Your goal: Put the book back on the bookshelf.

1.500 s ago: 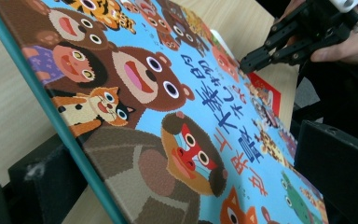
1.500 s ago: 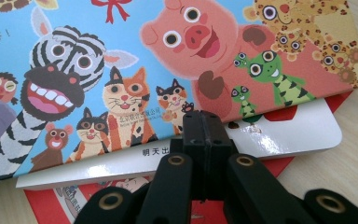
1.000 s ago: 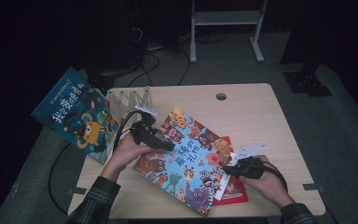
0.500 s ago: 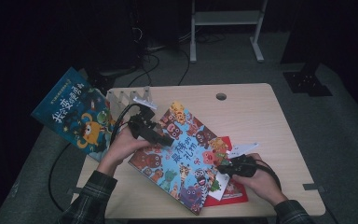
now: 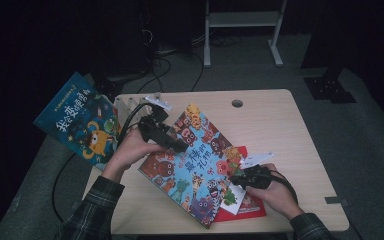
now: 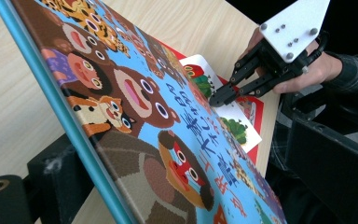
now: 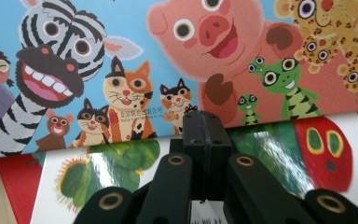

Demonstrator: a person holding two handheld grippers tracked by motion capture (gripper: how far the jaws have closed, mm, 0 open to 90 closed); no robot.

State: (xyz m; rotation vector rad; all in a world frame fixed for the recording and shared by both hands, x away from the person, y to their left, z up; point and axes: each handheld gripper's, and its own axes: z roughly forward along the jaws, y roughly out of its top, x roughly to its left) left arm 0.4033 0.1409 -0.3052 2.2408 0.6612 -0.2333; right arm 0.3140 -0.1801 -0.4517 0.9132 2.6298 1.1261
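We have the large light-blue hardcover picture book crowded with cartoon animals tilted up off the pale wooden table, overlapping a smaller white-and-red caterpillar book. Our left gripper is clamped on its upper edge. Our right gripper, jaws pressed together and empty, noses its lower edge. We judge it stiff, glossy and slippery, best pinched at an edge near the spine.

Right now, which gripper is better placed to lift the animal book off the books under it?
Probably the left. The left gripper already clamps the animal book at its raised edge. The right gripper is shut with its tips at the book's low edge, over the caterpillar book, holding nothing.
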